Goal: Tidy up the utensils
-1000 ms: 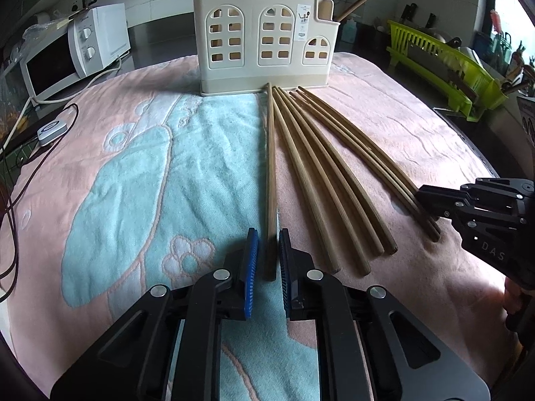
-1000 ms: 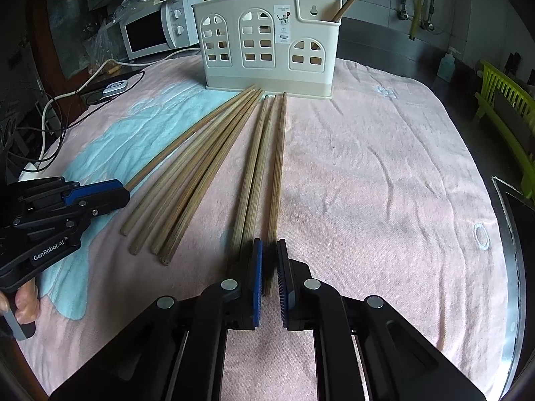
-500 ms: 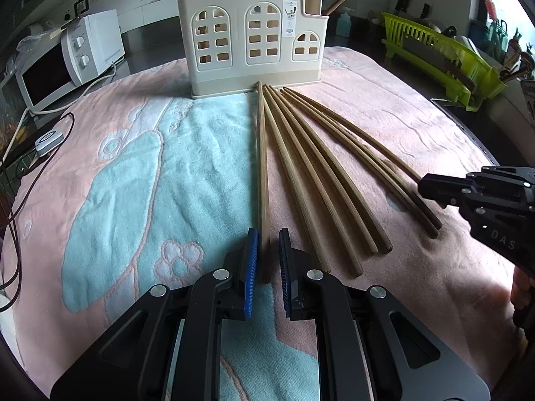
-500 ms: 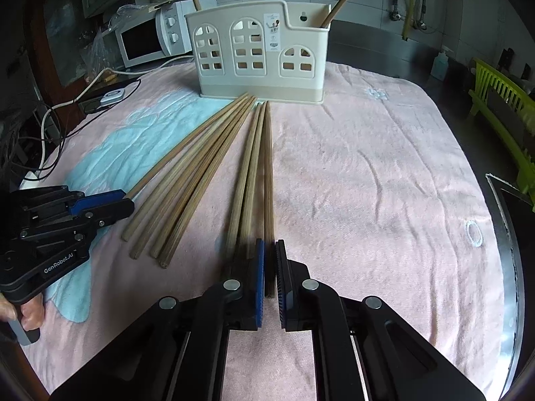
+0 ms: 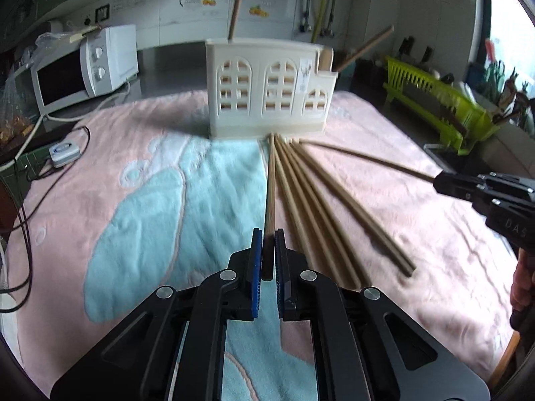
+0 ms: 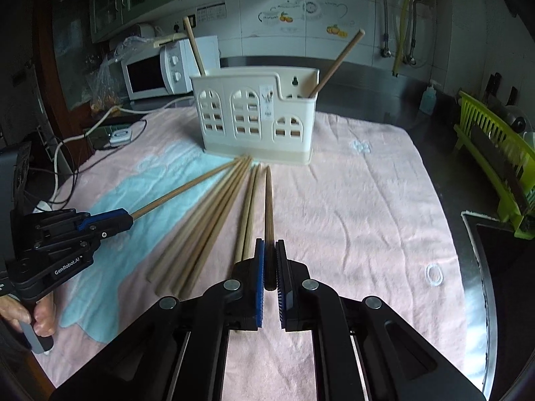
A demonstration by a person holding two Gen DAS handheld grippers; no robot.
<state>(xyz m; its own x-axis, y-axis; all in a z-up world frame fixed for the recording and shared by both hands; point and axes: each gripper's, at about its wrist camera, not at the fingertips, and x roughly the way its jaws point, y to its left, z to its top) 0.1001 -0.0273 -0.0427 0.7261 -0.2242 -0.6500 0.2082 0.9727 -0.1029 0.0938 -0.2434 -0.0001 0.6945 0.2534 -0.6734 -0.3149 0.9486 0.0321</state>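
Observation:
A cream utensil holder (image 5: 267, 93) (image 6: 254, 120) stands at the far side of the towel, with two chopsticks (image 6: 195, 48) leaning in it. Several wooden chopsticks (image 5: 317, 207) (image 6: 207, 227) lie fanned out in front of it. My left gripper (image 5: 266, 234) (image 6: 128, 222) is shut on the near end of the leftmost chopstick (image 5: 271, 183), its jaws still closing tighter. My right gripper (image 6: 269, 244) (image 5: 441, 180) is shut on the rightmost chopstick (image 6: 268, 200). Both held sticks point toward the holder, near ends raised off the cloth.
A pink and blue towel (image 5: 133, 200) covers the table. At the back left are a white microwave (image 5: 83, 63), cables and a small white switch box (image 5: 63, 150). A green dish rack (image 5: 434, 100) stands at the right. A hand (image 6: 40, 314) holds the left gripper's handle.
Both grippers have risen, each lifting the near end of its chopstick off the towel. The other chopsticks stay where they lay.

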